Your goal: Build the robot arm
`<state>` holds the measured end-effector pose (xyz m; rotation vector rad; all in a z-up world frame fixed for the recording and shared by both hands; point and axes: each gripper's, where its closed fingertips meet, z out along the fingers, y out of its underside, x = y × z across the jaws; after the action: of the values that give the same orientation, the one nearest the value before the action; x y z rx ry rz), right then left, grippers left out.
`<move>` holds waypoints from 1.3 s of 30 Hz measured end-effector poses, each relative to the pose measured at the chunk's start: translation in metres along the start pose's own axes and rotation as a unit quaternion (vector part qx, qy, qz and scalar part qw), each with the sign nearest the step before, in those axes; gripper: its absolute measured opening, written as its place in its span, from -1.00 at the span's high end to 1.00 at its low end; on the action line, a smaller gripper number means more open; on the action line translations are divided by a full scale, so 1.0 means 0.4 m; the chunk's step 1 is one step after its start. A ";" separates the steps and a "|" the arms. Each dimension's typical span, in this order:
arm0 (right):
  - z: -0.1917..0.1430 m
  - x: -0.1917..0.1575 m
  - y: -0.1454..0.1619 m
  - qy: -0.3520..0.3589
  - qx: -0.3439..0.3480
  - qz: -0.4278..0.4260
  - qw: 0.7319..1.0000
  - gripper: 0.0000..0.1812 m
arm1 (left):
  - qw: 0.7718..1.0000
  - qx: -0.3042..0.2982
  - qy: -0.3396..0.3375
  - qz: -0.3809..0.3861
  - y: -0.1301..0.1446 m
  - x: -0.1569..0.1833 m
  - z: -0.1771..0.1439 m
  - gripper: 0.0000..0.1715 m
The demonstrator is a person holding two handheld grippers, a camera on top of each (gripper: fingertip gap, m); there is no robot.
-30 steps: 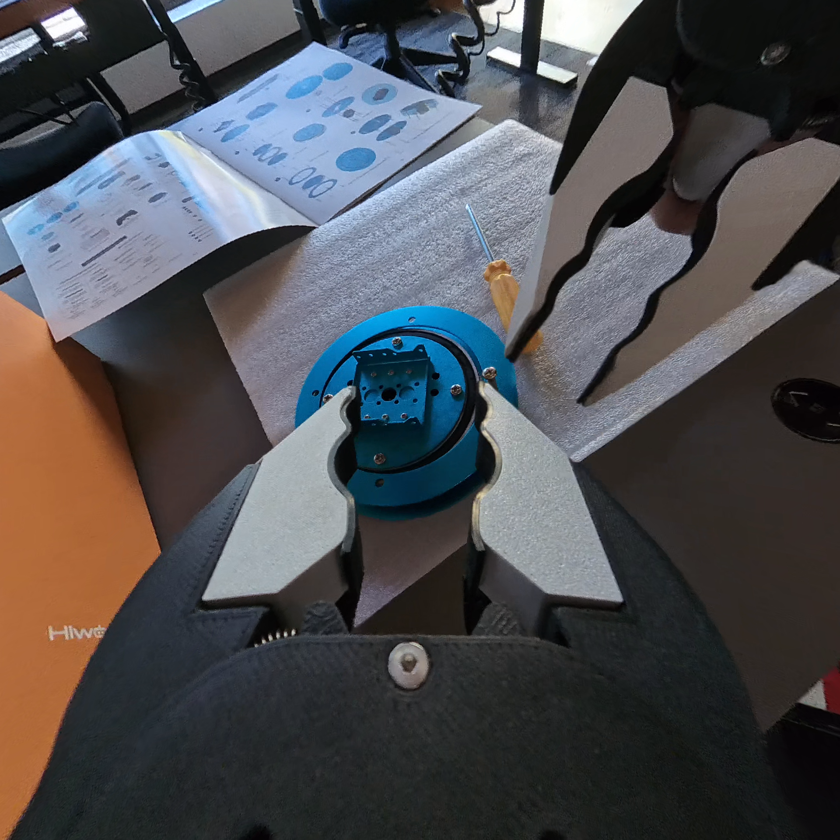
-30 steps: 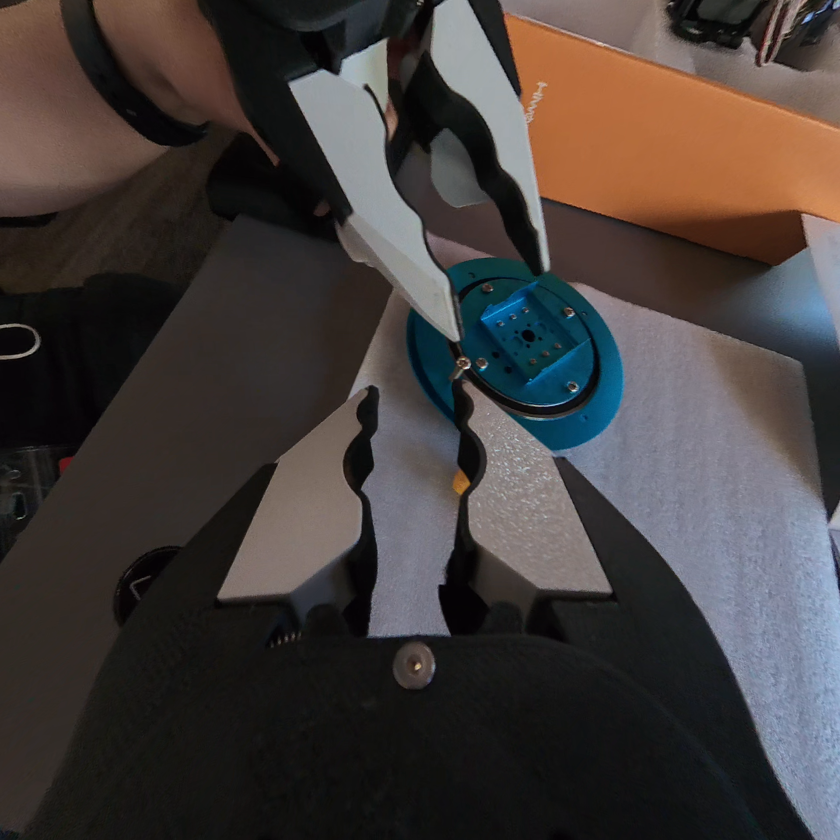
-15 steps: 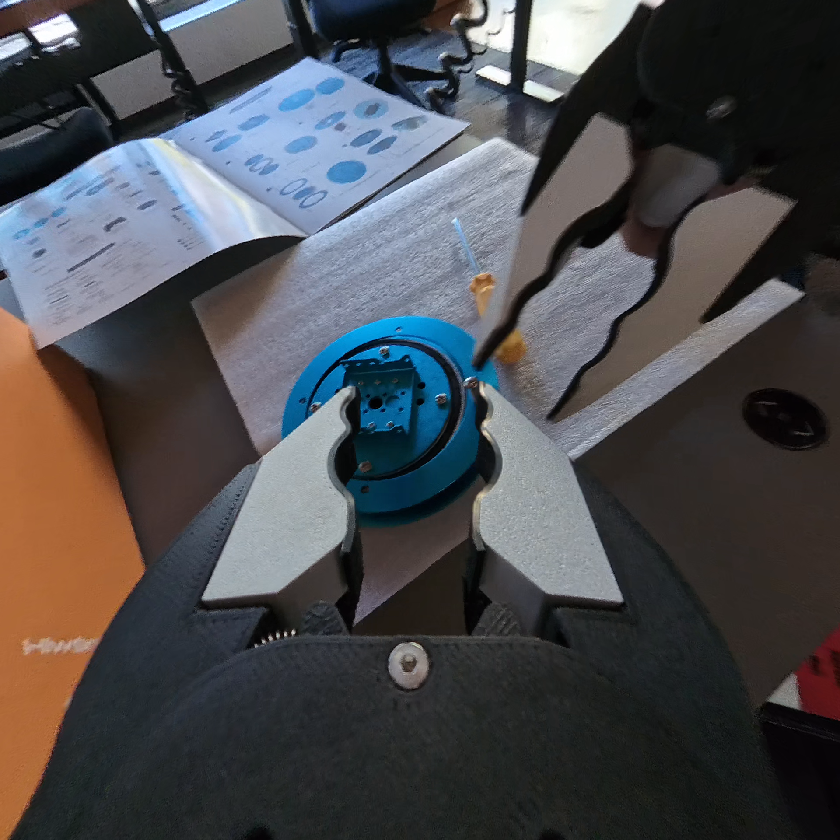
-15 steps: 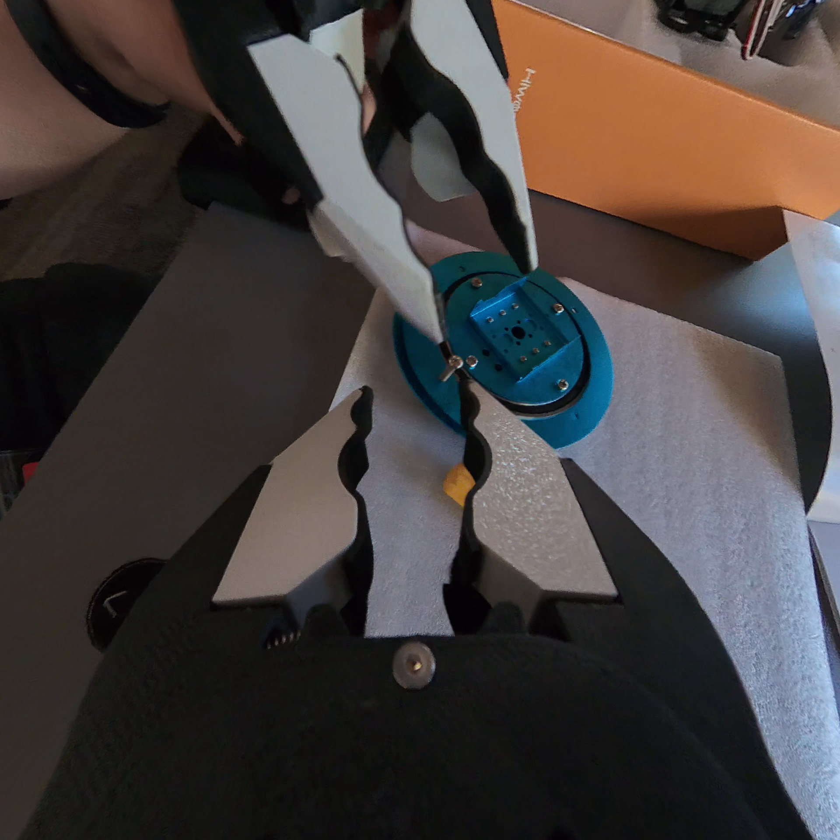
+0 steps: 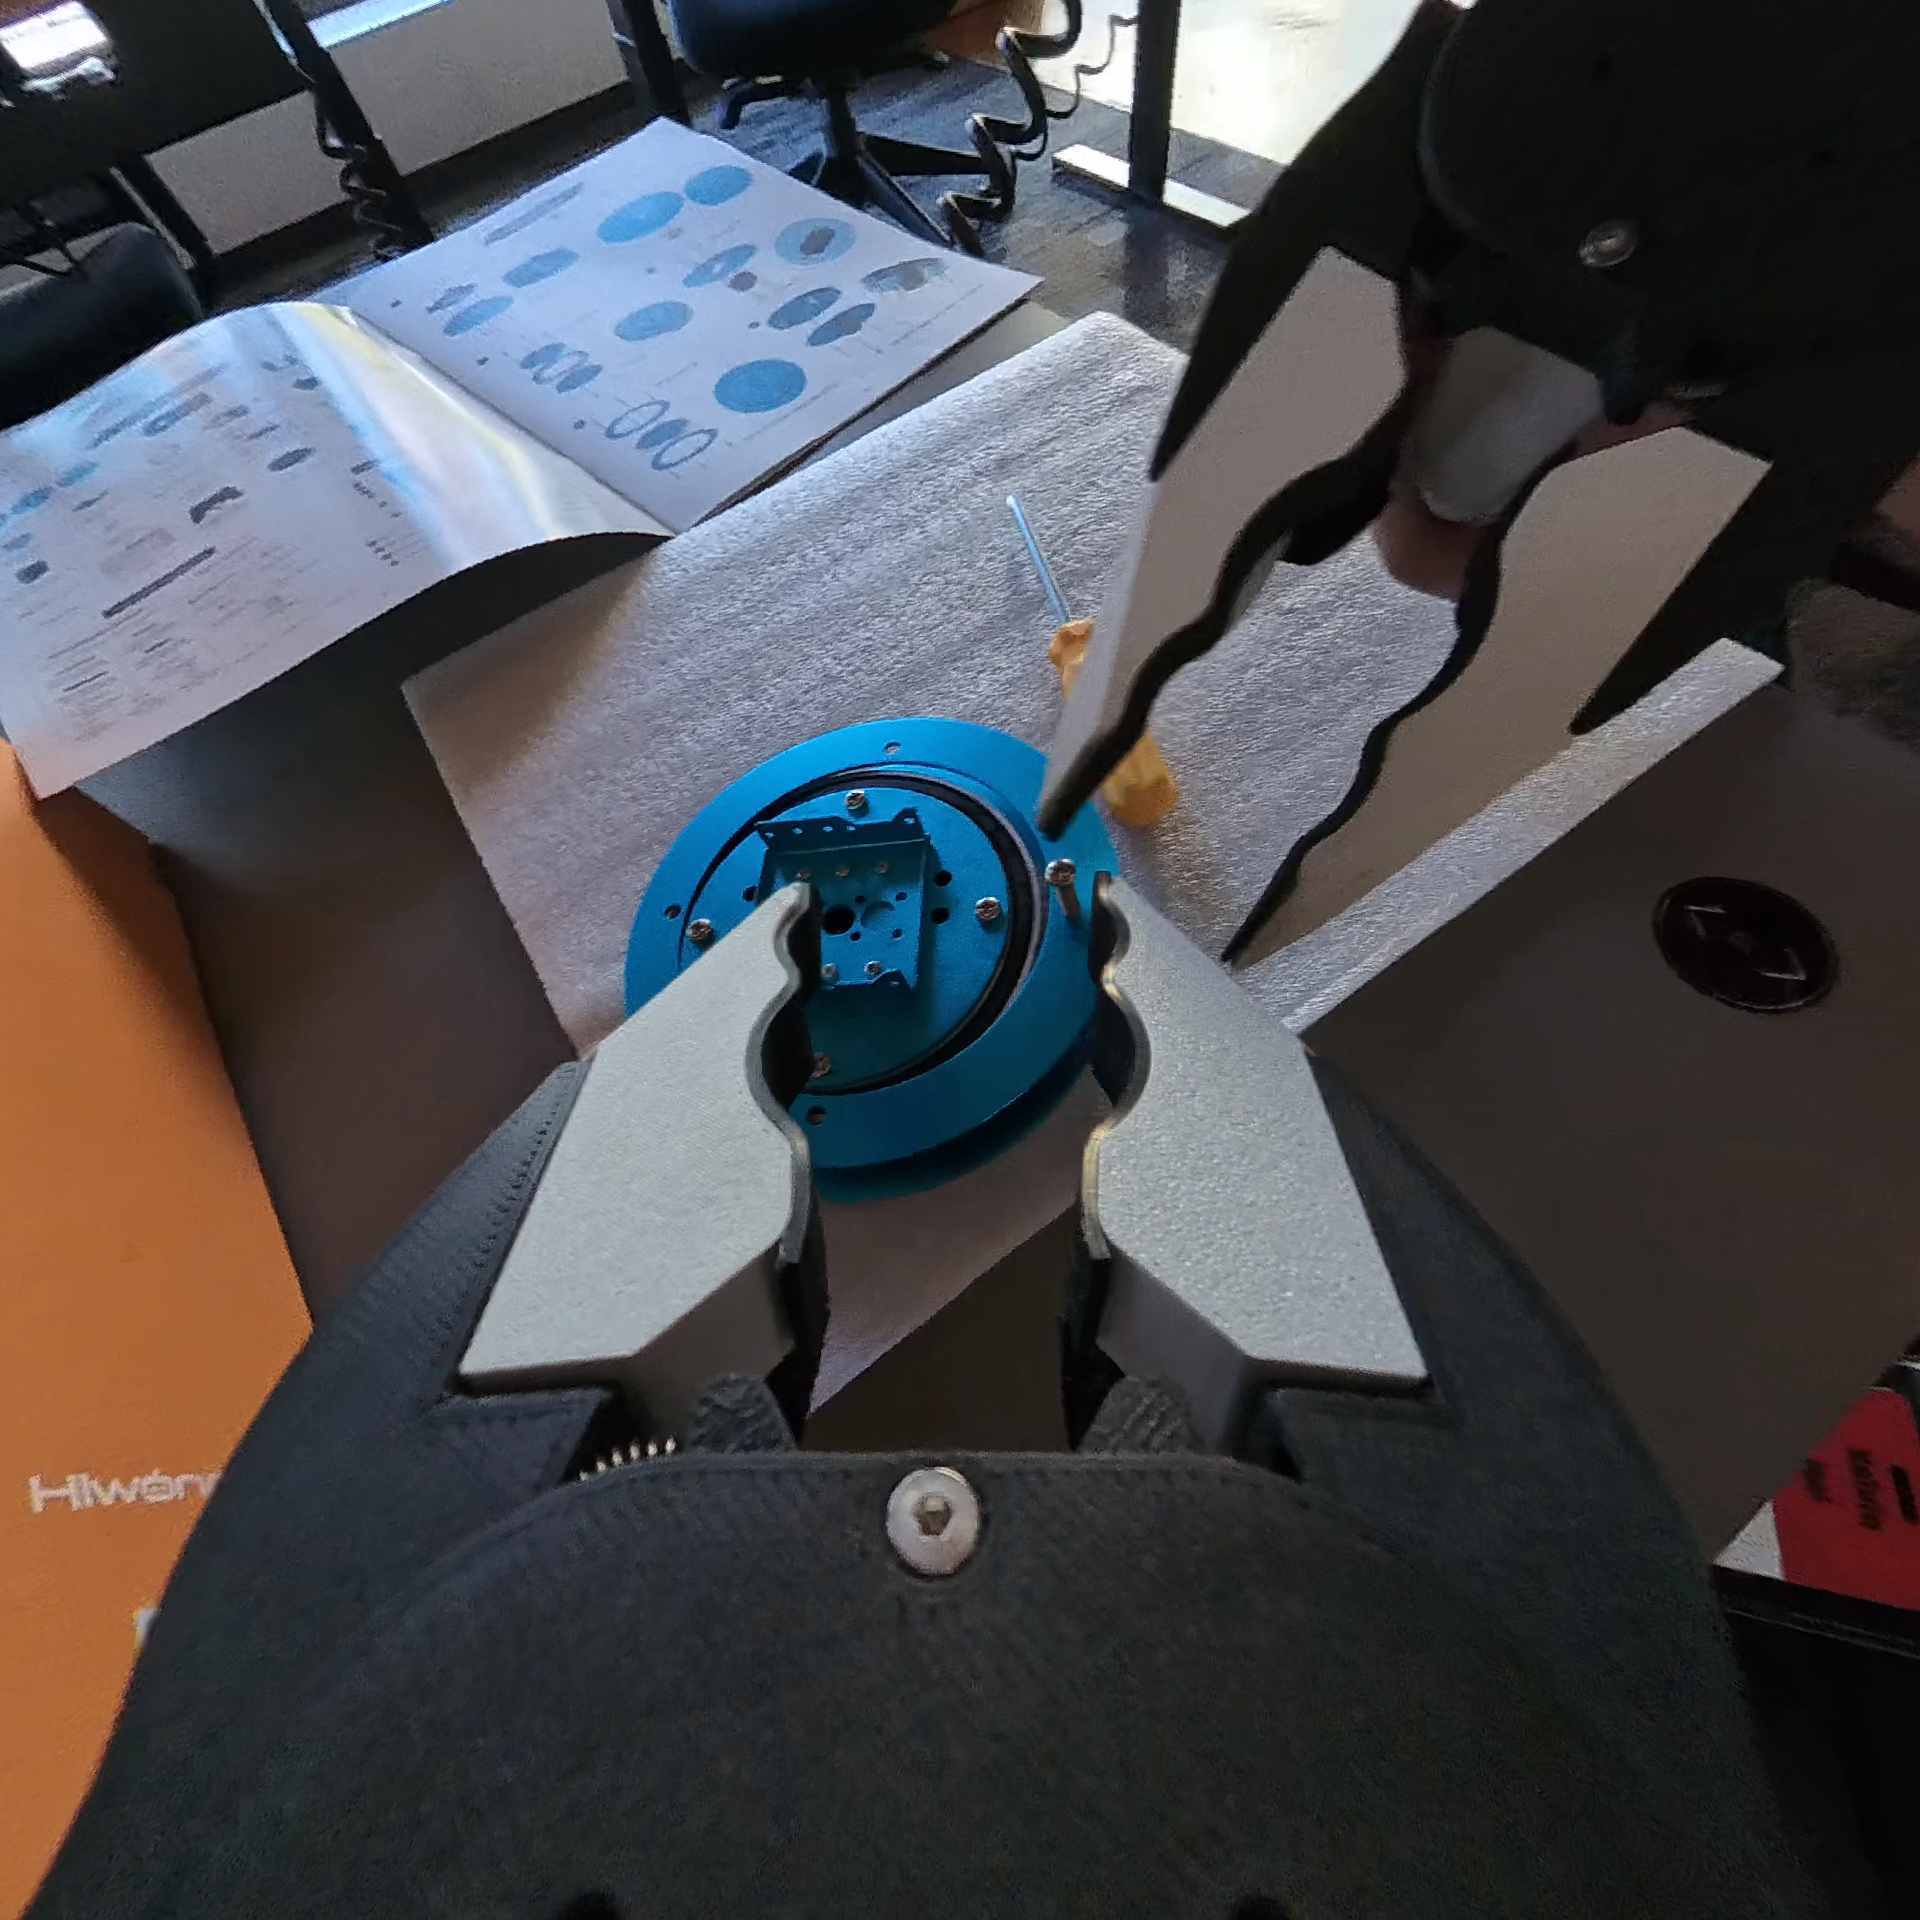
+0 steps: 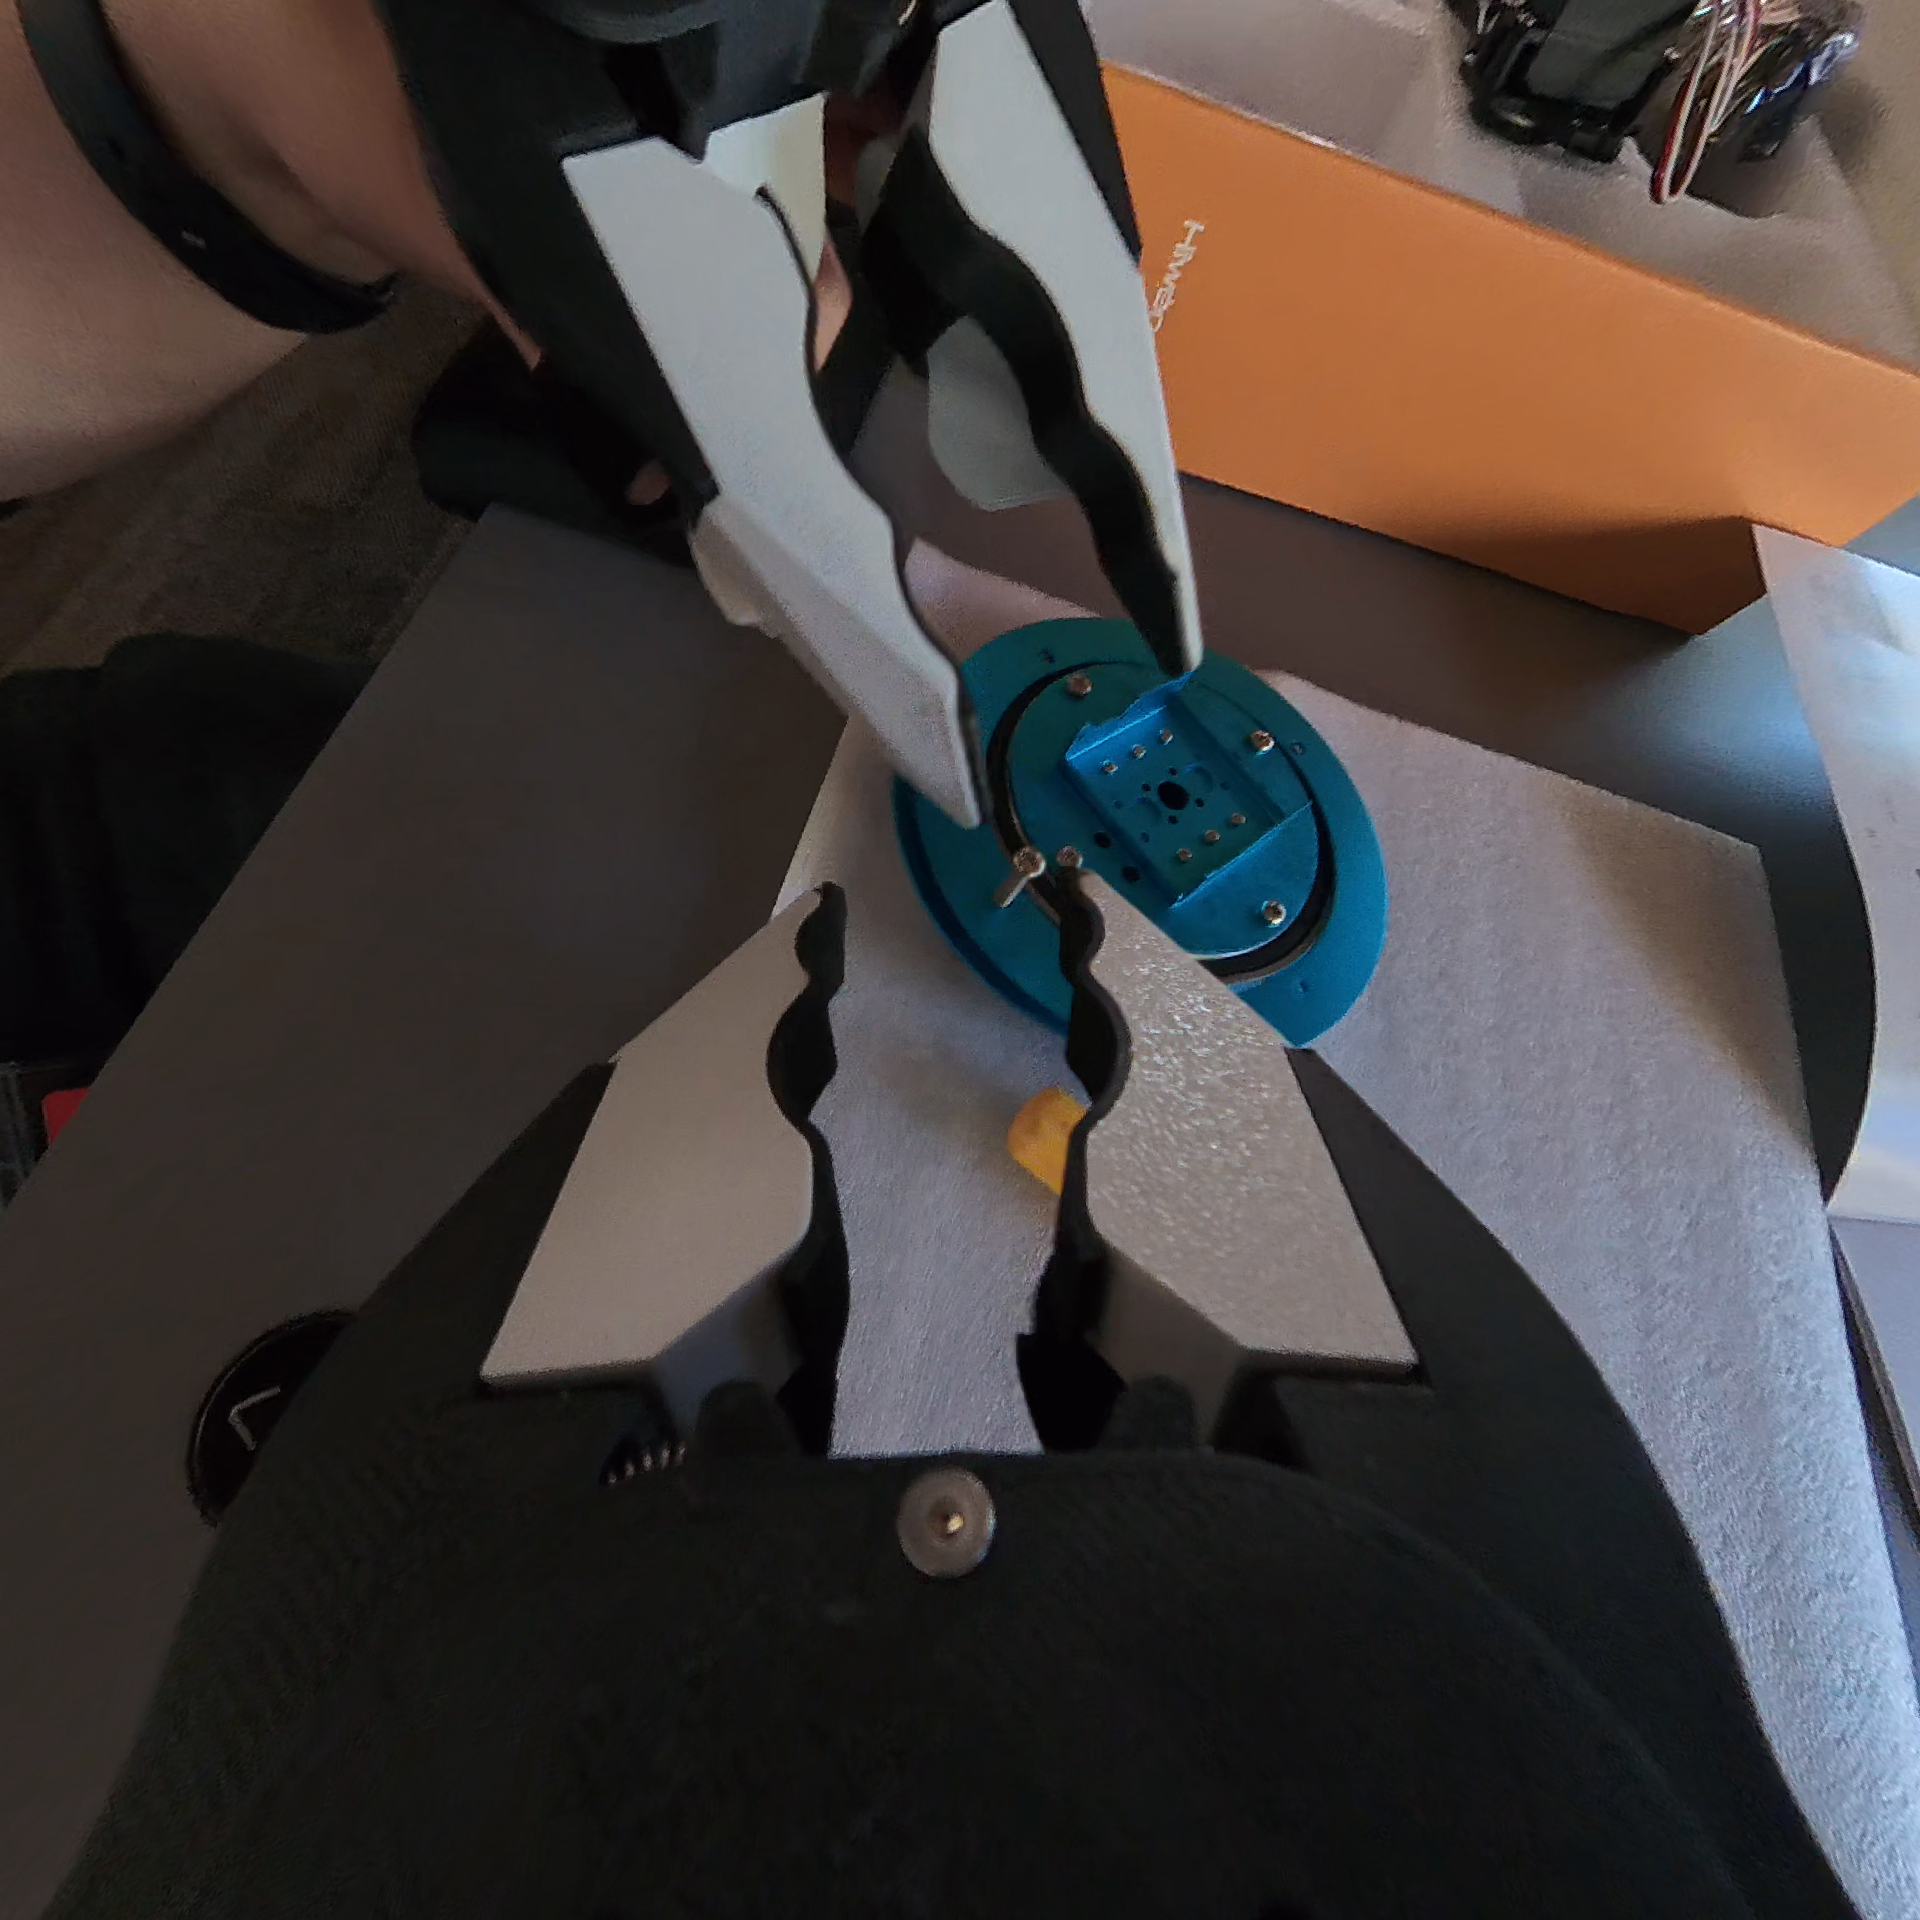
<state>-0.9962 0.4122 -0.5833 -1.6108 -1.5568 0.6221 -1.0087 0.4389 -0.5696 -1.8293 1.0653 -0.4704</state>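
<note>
Over blue disc [image 5: 914, 1132] — both grippers agape

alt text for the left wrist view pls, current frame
The left gripper, open, hovers over a blue metal disc lying on a white foam sheet, one finger beside a loose screw on the disc's rim. The right gripper, also open, reaches in from the upper right above a yellow-handled screwdriver; an open booklet lies behind.

Blue round plate [image 5: 914, 1127] flat on white foam [image 5: 831, 623], loose screw [image 5: 1062, 883] seemingly tilted at rim
</note>
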 end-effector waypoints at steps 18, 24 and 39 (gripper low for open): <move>0.007 -0.001 0.007 -0.012 -0.011 0.003 1.000 0.52 | 1.000 -0.009 0.003 -0.004 0.005 0.007 0.013 0.42; 0.013 -0.015 0.009 -0.013 -0.022 -0.006 1.000 0.51 | 1.000 -0.026 -0.015 0.001 0.017 -0.007 0.027 0.36; 0.013 -0.020 0.014 -0.008 -0.031 -0.017 0.999 0.52 | 0.999 -0.022 -0.038 -0.009 0.020 -0.033 0.020 0.48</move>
<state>-0.9982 0.4057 -0.5922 -1.6254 -1.6263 0.5739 -1.0142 0.4525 -0.5787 -1.8816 1.0149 -0.3887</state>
